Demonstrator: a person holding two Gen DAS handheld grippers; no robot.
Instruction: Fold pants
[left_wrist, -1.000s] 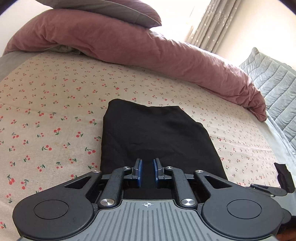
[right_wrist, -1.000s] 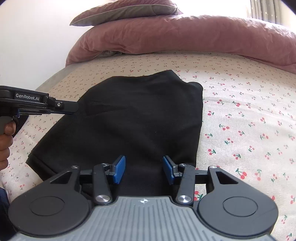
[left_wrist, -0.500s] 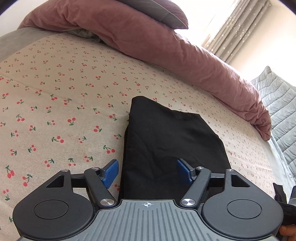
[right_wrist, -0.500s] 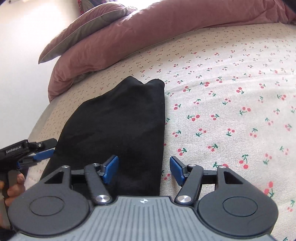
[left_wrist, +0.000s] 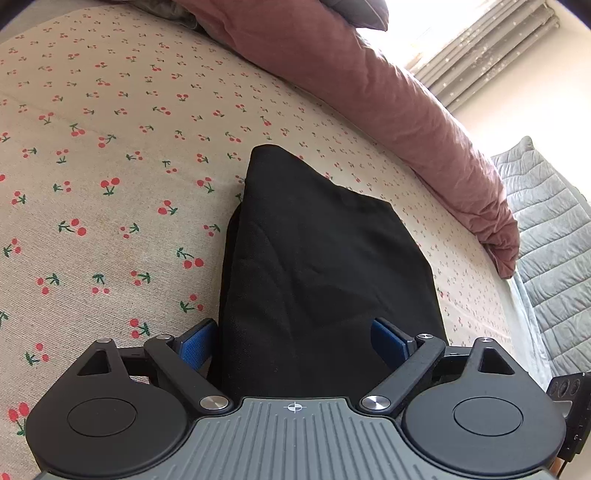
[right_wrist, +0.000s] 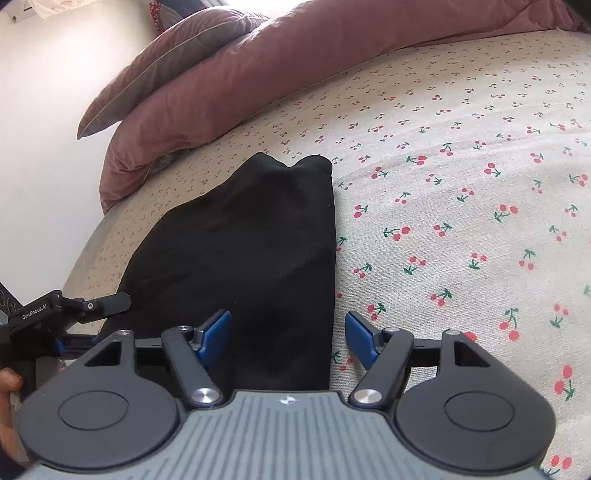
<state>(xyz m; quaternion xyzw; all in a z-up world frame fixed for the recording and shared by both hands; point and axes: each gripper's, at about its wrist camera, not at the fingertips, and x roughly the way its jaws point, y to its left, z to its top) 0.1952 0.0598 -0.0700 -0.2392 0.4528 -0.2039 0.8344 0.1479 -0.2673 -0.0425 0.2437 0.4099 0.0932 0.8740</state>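
Note:
The black pants (left_wrist: 317, 273) lie folded flat on the cherry-print bed sheet (left_wrist: 110, 155); they also show in the right wrist view (right_wrist: 243, 251). My left gripper (left_wrist: 293, 341) is open wide and sits low at the near left corner of the pants, its jaws either side of the left edge. My right gripper (right_wrist: 288, 338) is open at the near right corner, one blue pad over the fabric and one over the sheet. The left gripper also shows in the right wrist view (right_wrist: 70, 310), at the left.
A mauve duvet (left_wrist: 388, 96) and a pillow (right_wrist: 173, 62) are heaped along the far side of the bed. A grey quilted cover (left_wrist: 546, 236) lies past the bed's right edge. The bed's left edge (right_wrist: 85, 251) and a white wall are close by.
My left gripper went from nearly shut to wide open. Both grippers dropped lower and moved outward to the near corners of the pants. The right gripper opened a little wider.

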